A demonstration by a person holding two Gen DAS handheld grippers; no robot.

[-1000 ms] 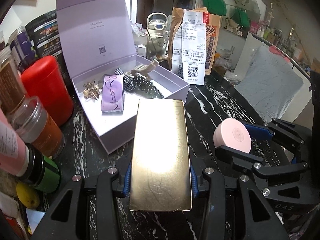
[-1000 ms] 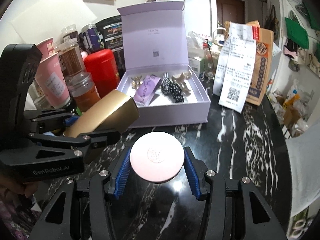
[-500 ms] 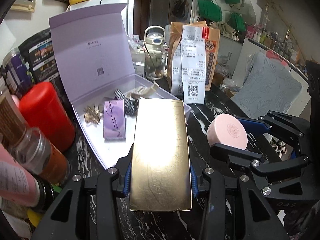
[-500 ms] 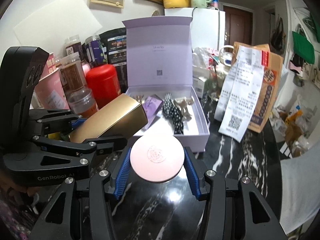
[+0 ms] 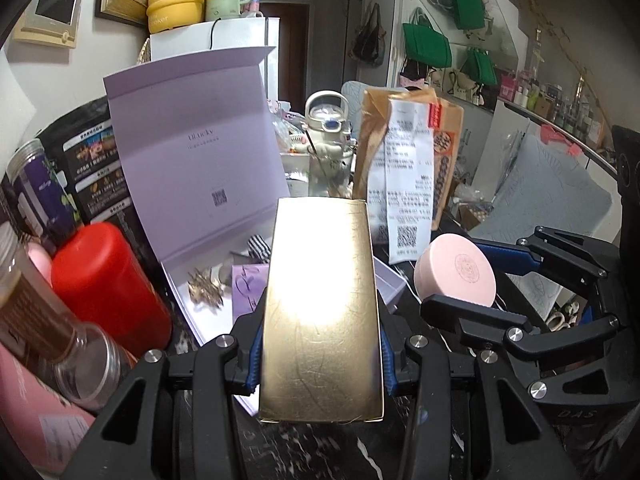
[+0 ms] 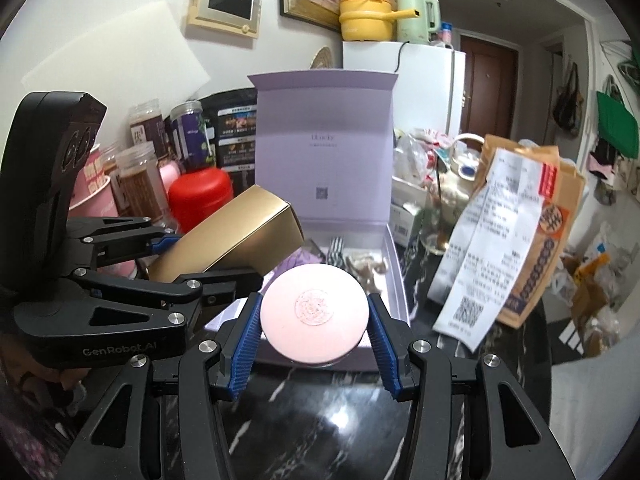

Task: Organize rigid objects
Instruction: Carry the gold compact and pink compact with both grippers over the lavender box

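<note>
My left gripper [image 5: 320,344] is shut on a long gold box [image 5: 320,304] and holds it up over the front of the open lilac gift box [image 5: 192,152]. My right gripper [image 6: 314,320] is shut on a round pink compact [image 6: 314,312], held above the lilac box's [image 6: 396,280] near edge. The gold box [image 6: 236,240] and left gripper show at left in the right wrist view; the compact [image 5: 456,272] shows at right in the left wrist view. Inside the lilac box lie a gold hair clip [image 5: 204,290], a purple card [image 5: 246,290] and a polka-dot item [image 6: 336,250].
A red canister [image 5: 104,288], jars [image 5: 28,308] and dark packets [image 5: 96,164] stand left of the box. A brown paper bag with long receipts [image 6: 516,240] and a kettle-shaped bottle [image 5: 326,136] stand to the right on the black marble table [image 6: 320,420].
Both grippers have risen and moved forward with their objects, so the gold box and the compact now hang over the lilac box's front part. Both grips are unchanged.
</note>
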